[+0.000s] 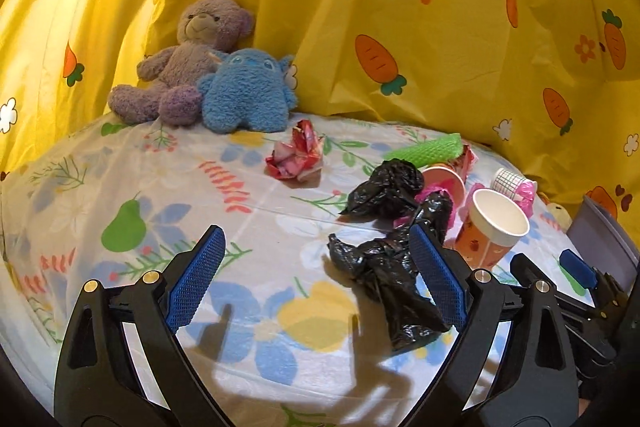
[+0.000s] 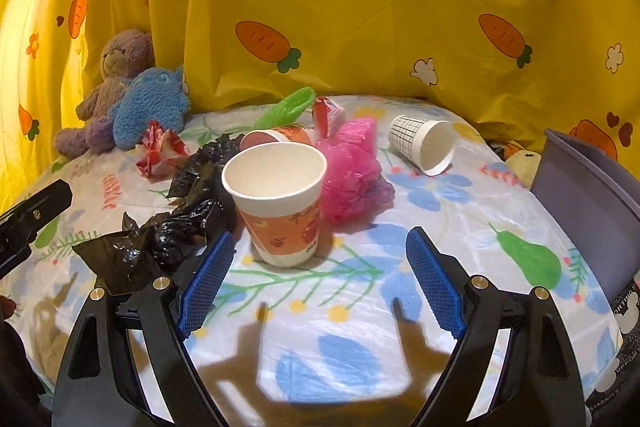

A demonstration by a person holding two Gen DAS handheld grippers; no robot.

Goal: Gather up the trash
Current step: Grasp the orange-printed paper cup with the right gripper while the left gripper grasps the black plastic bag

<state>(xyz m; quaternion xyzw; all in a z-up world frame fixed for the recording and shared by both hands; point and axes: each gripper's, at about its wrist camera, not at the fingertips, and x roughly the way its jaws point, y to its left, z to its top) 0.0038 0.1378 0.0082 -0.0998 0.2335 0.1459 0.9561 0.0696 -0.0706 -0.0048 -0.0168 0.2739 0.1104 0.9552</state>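
Left gripper (image 1: 316,275): jaws spread wide, holding nothing. A crumpled black plastic bag (image 1: 384,275) lies at lower centre-right, against the right finger.

Right gripper (image 2: 320,275): jaws spread wide, holding nothing. An upright paper cup (image 2: 280,199) with an orange fruit-print band stands at frame centre, just ahead of the fingers; the small print near its base is illegible.

A pink plastic wad (image 2: 352,171) touches the cup's right side. A grid-print cup (image 2: 424,143) lies tipped at upper right. A grey bin (image 2: 588,203) occupies the right edge; its black label reads partly "UPPOR".
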